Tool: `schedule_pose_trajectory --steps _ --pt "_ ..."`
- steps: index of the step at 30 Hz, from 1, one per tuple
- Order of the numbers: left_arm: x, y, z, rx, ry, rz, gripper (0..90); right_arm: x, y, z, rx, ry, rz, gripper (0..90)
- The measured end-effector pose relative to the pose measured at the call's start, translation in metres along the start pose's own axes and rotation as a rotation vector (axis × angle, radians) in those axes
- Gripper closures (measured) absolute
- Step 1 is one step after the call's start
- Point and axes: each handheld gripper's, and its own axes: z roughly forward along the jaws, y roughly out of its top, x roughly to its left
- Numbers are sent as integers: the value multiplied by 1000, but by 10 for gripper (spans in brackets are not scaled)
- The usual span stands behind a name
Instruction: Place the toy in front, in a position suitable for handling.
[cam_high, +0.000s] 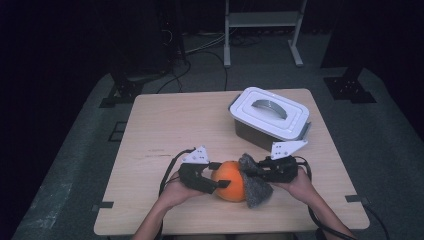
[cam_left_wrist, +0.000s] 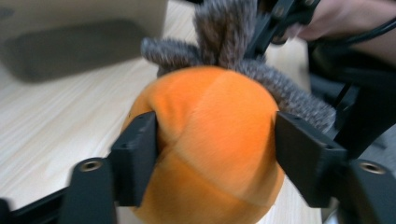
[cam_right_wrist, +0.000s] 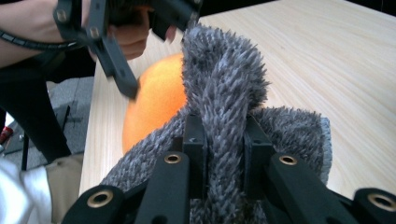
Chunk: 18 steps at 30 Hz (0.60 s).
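**Wiping the orange ball, both grippers busy**

My left gripper (cam_high: 216, 181) is clamped on the orange ball (cam_high: 231, 181), one jaw pressed into each side — in the left gripper view the plush dents under both. The ball sits near the front edge of the table (cam_high: 165, 125), about midway along it. My right gripper (cam_high: 256, 170) is pinched tight on a fold of the grey fuzzy cloth (cam_high: 255, 186), which drapes over the ball's right side and touches it.

To do this well, I judge I should keep the left grip firm but not crushing, so the ball can't roll, and drag the cloth across the surface with its broad face rather than the bunched fold. A slack pinch could let the cloth slip out.

Pose now: both forearms come in from the front edge, hands low, grippers pointing inward toward each other — nearly nose to nose across the ball. The lidded white box (cam_high: 269, 117) stands well behind, toward the far right corner.
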Motion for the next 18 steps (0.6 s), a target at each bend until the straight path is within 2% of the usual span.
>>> schedule_pose_trajectory --steps 1,2,4,5,7,9,10,12,14,16,18 --pt "1 0 0 -20 -11 -6 280 0 -2 -2 6 -1 1 751" --pt "3 0 1 -23 -2 -8 248 0 -4 -5 9 -9 0 751" --pt "6 -1 6 4 10 -15 143 -2 -11 -11 8 -6 13 750" --pt "8 -3 9 6 1 -28 127 -2 -13 -13 6 -3 17 749" --pt "12 -7 16 4 -45 -53 115 -3 -16 -15 4 -2 27 746" --pt "12 -7 19 6 -59 -52 117 -4 -17 -16 8 2 22 744" --pt "12 -7 19 2 -68 -56 138 -5 -17 -15 11 -3 22 743" --pt "10 -6 17 5 -49 -45 246 -7 -16 -15 9 -15 28 742" --pt "7 -3 14 19 -10 -46 377 -8 -13 -13 4 -36 40 745" --pt "3 2 9 35 25 -58 424 -8 -9 -12 -2 -49 43 747" --pt "0 7 3 38 81 -63 453 -9 -1 -12 -17 -63 45 752"
